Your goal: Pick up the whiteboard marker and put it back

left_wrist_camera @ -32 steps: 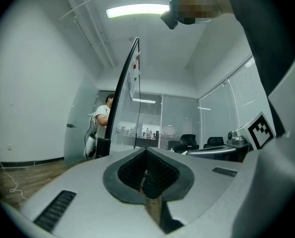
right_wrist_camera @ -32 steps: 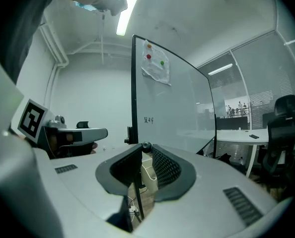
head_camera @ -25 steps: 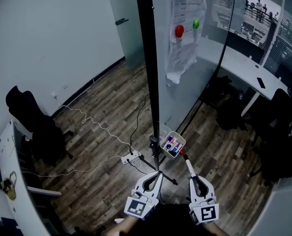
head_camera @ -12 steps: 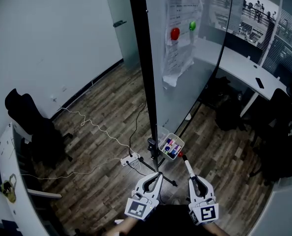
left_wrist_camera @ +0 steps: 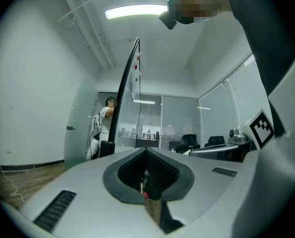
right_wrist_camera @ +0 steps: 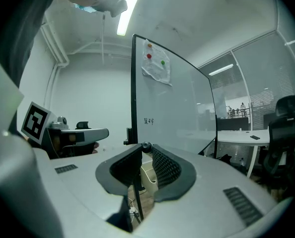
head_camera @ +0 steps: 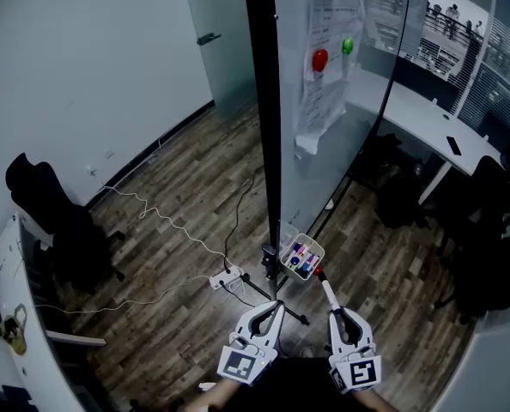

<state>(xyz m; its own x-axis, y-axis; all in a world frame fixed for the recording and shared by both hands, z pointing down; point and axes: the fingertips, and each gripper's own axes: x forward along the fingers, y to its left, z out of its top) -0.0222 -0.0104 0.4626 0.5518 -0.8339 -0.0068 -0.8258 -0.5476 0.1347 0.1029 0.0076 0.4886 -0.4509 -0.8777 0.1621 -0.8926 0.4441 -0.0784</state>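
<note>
Looks like the put-back step: the right gripper (head_camera: 333,309) pinches the whiteboard marker (head_camera: 326,288), red cap just short of the marker basket (head_camera: 288,249). The left gripper (head_camera: 276,303) has its jaws pressed together, empty. Next it probably needs to slide the marker in, then let go.

Pale grey, the left gripper (head_camera: 276,304) and right gripper (head_camera: 328,293) — with black-padded jaws and black-and-white marker cubes.

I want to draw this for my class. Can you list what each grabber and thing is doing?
Right gripper: shut on white whiteboard marker with red cap
Left gripper: shut, empty
Tall black-framed whiteboard: upright, papers and round magnets on it
White basket of markers: low by the whiteboard's frame, just ahead of the marker's tip
</note>
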